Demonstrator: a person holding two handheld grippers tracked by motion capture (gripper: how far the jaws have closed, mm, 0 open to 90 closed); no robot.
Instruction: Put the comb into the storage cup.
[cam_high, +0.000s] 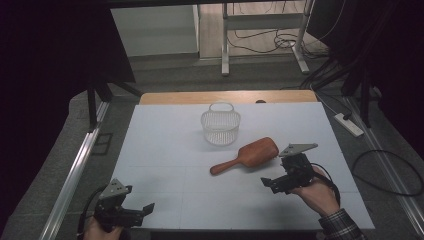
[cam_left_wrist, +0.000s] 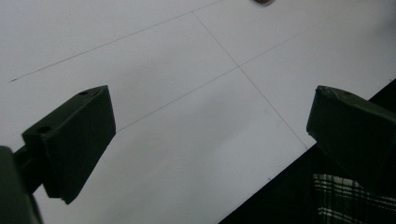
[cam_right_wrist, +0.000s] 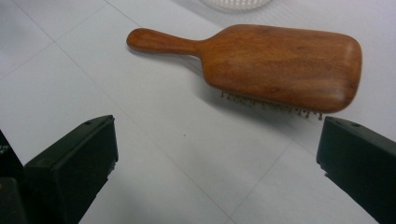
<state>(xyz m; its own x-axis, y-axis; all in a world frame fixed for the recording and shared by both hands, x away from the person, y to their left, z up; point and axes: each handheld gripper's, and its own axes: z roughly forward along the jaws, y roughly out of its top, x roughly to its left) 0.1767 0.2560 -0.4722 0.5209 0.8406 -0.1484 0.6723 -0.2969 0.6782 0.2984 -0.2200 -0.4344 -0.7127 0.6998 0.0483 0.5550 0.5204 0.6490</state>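
Left tongs (cam_high: 145, 208) gape empty at the surface's (cam_high: 165, 165) near edge. Right tongs (cam_high: 267, 182), open, sit just beside the wooden hairbrush (cam_high: 247, 155).

White basket (cam_high: 220, 127) upright, far-centre on table (cam_high: 160, 160).

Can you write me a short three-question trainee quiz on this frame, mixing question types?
1. True or false: the brown wooden paddle hairbrush lies bristles down on the white table.
2. Multiple choice: what stands beyond the hairbrush? A) a white plastic mesh basket B) a red mug C) a glass jar
3. Fill in: the right gripper has its jaws ____, with nothing between them, and so does the left gripper.

Key: 1. True: bristles show under the brush head in the right gripper view. 2. A. 3. open.
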